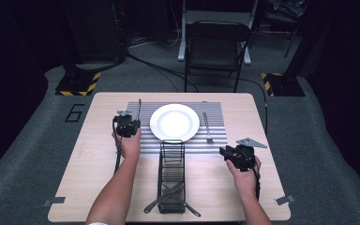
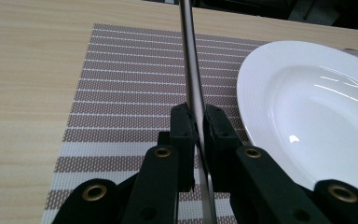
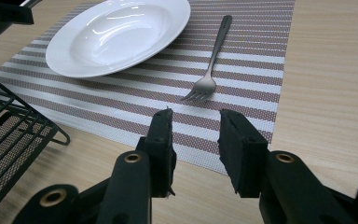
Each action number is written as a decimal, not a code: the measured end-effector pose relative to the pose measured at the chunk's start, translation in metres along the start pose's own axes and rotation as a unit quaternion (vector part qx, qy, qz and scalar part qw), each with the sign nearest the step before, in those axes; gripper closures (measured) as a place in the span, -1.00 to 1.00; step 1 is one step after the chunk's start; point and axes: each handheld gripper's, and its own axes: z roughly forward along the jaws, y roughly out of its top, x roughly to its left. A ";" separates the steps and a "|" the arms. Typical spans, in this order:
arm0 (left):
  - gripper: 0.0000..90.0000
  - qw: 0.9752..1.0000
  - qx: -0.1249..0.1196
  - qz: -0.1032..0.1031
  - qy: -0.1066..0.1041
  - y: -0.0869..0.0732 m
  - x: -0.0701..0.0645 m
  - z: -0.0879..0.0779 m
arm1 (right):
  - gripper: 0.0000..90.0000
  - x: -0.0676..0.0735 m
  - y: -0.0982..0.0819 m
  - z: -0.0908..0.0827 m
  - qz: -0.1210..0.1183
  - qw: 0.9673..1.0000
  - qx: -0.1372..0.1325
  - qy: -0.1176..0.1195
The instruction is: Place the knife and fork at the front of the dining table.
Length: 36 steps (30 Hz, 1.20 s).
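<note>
knife (image 2: pixel 192 79): clamped between the fingers of the left gripper (image 2: pixel 196 135), blade extending forward over the striped placemat (image 2: pixel 121 93), just left of the white plate (image 2: pixel 307 102). right gripper (image 3: pixel 196 140): fingers released, nothing between them, positioned above the tabletop (image 3: pixel 326 93) near the placemat edge. fork (image 3: pixel 212 60) lies on the placemat right of the plate. wire rack (image 1: pixel 171 173) stands on the tabletop between both hands.

Blocking the middle: plate (image 1: pixel 174 122), wire basket (image 1: pixel 172 174); leaving open table (image 1: pixel 93 164) along both outer edges.
</note>
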 end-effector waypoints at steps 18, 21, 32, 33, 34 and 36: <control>0.85 0.999 0.030 -0.012 0.015 -0.003 -0.011 0.029 | 0.44 -0.002 -0.002 -0.007 0.001 1.000 -0.008 0.001; 0.85 0.999 0.035 -0.005 0.018 -0.003 -0.010 0.033 | 0.44 -0.001 -0.002 -0.007 -0.002 1.000 -0.008 0.003; 0.85 0.998 0.058 -0.020 0.029 -0.009 -0.007 0.042 | 0.44 -0.002 -0.002 -0.008 0.000 1.000 -0.010 0.003; 0.85 0.997 0.062 -0.020 0.030 -0.009 -0.006 0.042 | 0.44 -0.002 -0.002 -0.007 0.000 1.000 -0.009 0.005; 0.85 0.997 0.063 -0.017 0.031 -0.010 -0.006 0.044 | 0.44 -0.002 -0.002 -0.007 -0.001 1.000 -0.008 0.005; 0.84 0.997 0.062 -0.021 0.032 -0.011 -0.005 0.045 | 0.44 -0.001 -0.003 -0.007 -0.002 1.000 -0.007 0.007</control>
